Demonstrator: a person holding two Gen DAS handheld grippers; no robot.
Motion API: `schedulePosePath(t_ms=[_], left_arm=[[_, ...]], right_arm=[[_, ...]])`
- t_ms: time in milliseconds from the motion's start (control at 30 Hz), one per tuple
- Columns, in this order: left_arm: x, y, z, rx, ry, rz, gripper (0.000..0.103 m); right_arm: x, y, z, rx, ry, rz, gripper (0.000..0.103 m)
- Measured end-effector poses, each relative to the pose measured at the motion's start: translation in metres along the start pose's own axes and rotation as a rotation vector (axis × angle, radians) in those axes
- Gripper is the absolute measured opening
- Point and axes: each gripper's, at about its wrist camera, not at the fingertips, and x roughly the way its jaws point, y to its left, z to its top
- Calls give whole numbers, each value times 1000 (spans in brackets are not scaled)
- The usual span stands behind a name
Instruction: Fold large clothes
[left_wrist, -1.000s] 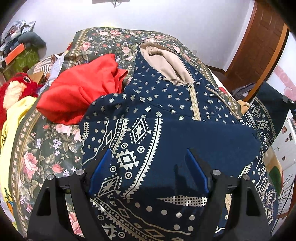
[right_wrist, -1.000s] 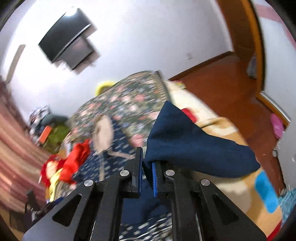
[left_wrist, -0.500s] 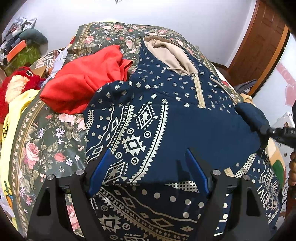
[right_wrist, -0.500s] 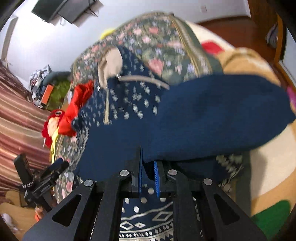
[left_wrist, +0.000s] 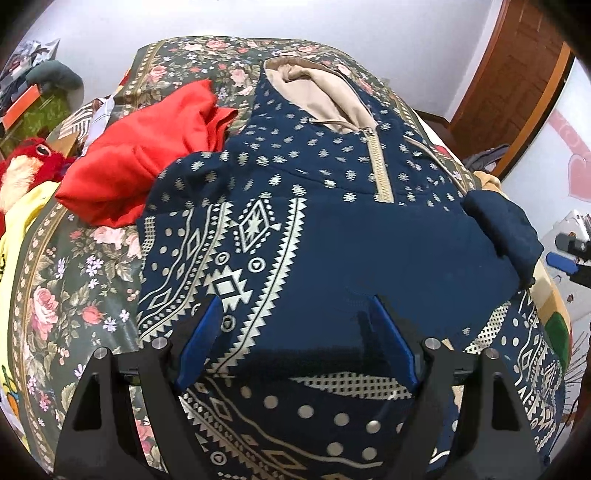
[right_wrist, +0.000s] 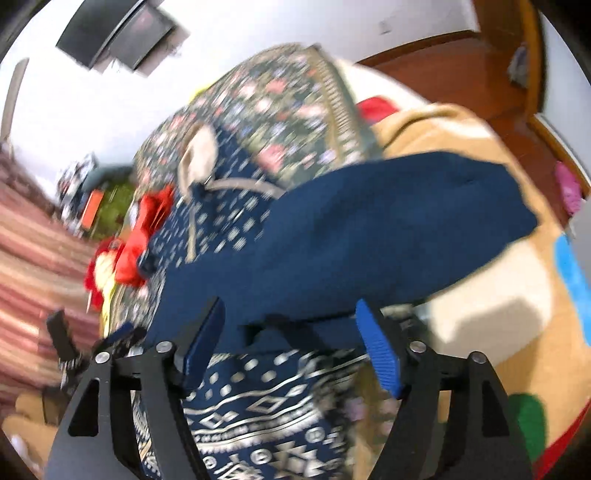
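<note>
No writing legible; my left gripper (left_wrist: 295, 343) and right gripper (right_wrist: 291, 339) gape over the hoodie (left_wrist: 332, 229) (wall TV (right_wrist: 118, 33) only in right view)

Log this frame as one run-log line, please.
task: fold large clothes | left gripper: open, above navy patterned zip hoodie | right gripper: open, plain navy sleeve folded across hoodie | red garment beside

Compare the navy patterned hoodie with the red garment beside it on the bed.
The navy hoodie carries cream geometric prints and a zipper; the red garment is plain. The hoodie lies spread flat with a sleeve folded across its front; the red garment sits crumpled in a heap. Both rest on the floral bedspread.
</note>
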Motion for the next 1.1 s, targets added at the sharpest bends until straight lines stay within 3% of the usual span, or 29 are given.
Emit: schedulePosePath(t_ms=[267,400,567,667,733,833,1100], left_arm=[[1,-5,1,2,5,-8,81],[3,-4,1,-1,12,-1,81],[3,-2,1,-13,13,6,81],[1,0,-2,-21,6,10,81],[0,3,-4,-33,5,1,81],[-1,8,-5,-54,7,-20,81],[-15,22,-4,-78,-34,-32,81]], right_arm=[[7,-77,12,332,-35,-5,73],[23,-96,13,398,-27,-12,73],[34,-106,25,435,-100,-32,71],[36,-109,32,441,-113,-90,53],[33,-111,33,435,-116,-118,33],[28,-101,39,351,-99,-125,13],[-15,-32,53,118,-208,-116,9]])
